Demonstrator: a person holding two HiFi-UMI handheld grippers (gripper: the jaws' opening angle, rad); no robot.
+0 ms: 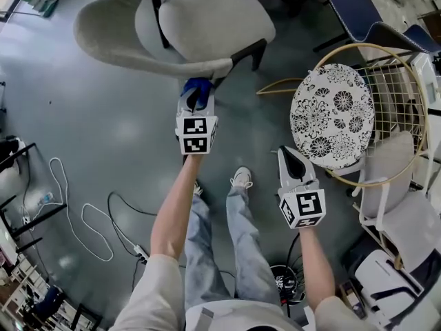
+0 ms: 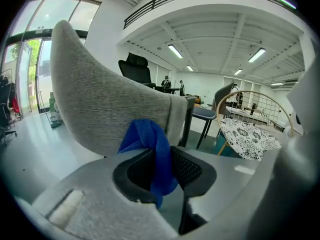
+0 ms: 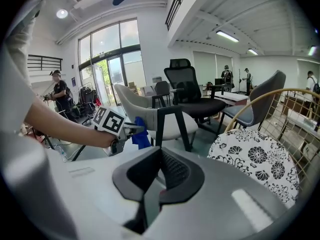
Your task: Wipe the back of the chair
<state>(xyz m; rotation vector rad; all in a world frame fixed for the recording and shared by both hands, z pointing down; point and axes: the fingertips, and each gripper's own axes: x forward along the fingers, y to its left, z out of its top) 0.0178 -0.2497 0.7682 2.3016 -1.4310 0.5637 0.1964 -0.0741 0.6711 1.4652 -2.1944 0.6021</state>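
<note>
A grey upholstered chair stands ahead of me, its curved back (image 1: 155, 64) facing me. My left gripper (image 1: 196, 105) is shut on a blue cloth (image 1: 196, 90), and the cloth sits right at the lower edge of that back. In the left gripper view the cloth (image 2: 152, 149) bunches up between the jaws, just in front of the grey chair back (image 2: 100, 104). My right gripper (image 1: 289, 158) hangs lower and to the right, shut with nothing in it. The right gripper view shows the left gripper (image 3: 132, 130) and the cloth (image 3: 141, 134) beside the chair (image 3: 135, 101).
A round black-and-white patterned seat (image 1: 332, 116) in a gold wire frame stands close on the right. White cables (image 1: 89, 219) trail over the grey floor at the left. A dark blue chair (image 1: 358, 9) is at the far right, a black office chair (image 3: 187, 84) behind.
</note>
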